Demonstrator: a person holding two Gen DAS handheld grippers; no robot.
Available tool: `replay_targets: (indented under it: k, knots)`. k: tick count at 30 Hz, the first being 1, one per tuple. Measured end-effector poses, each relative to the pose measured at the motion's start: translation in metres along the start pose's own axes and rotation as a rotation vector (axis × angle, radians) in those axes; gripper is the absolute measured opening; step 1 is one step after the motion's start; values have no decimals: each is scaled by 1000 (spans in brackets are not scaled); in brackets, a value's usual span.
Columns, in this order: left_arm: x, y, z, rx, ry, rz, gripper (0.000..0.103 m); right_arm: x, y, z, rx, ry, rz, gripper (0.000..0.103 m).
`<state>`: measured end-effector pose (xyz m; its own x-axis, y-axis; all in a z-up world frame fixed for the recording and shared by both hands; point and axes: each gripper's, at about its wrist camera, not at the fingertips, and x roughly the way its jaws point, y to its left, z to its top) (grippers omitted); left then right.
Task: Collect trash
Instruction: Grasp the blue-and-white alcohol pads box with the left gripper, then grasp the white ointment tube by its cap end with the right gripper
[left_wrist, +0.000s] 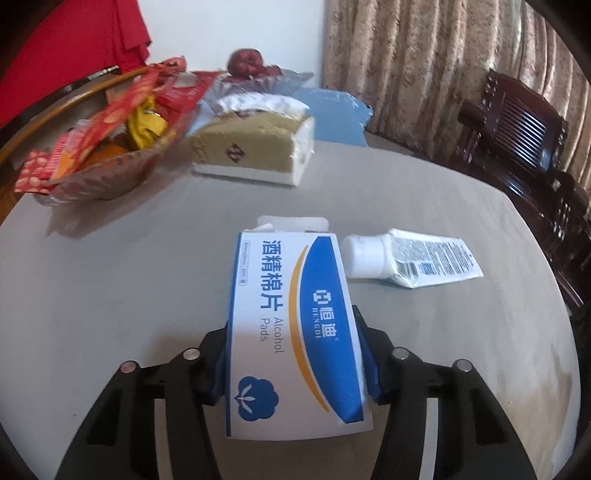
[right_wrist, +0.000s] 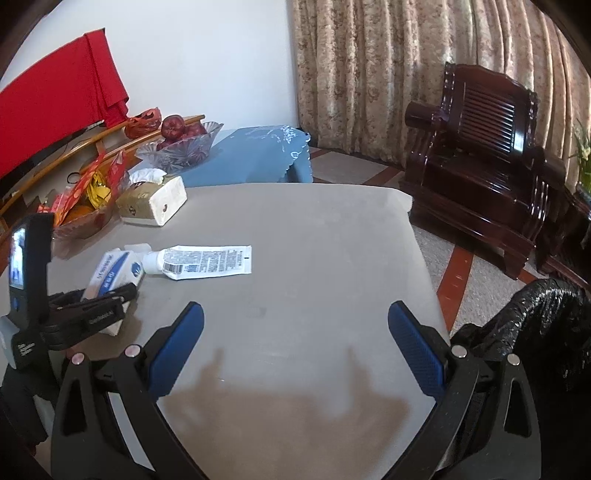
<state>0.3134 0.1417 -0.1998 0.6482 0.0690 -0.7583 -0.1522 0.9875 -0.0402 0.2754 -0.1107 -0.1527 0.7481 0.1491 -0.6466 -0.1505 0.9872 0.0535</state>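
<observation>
On the grey tabletop (left_wrist: 110, 277) my left hand-held gripper (left_wrist: 295, 354) clamps the alcohol pads box (left_wrist: 291, 314) beside the tube (left_wrist: 413, 258), my right hand-held gripper (right_wrist: 295, 332) hangs wide and empty, so next I'd lift the box toward the black bag (right_wrist: 535, 325).

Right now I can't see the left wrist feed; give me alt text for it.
The left gripper is closed on a white and blue alcohol pads box on the grey table. A white tube lies just right of the box; a tissue pack and a glass bowl of snack wrappers sit farther back.
</observation>
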Motion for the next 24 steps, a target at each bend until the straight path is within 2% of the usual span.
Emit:
replay_targets:
  k: [5,12,18,24]
  knots:
    - [-14,27,4,1,-46,43,55,11,20,8,-26,3,19,97]
    - [-9,74,6,-35,-31,99,55,46,70,29,-51,23,46,97]
    - [-1,102,7,-64,-15,109,55,83,112,40,-79,69,44,97]
    - [7,118,6,-138,12,84,55,112,133,47,-96,115,9,97]
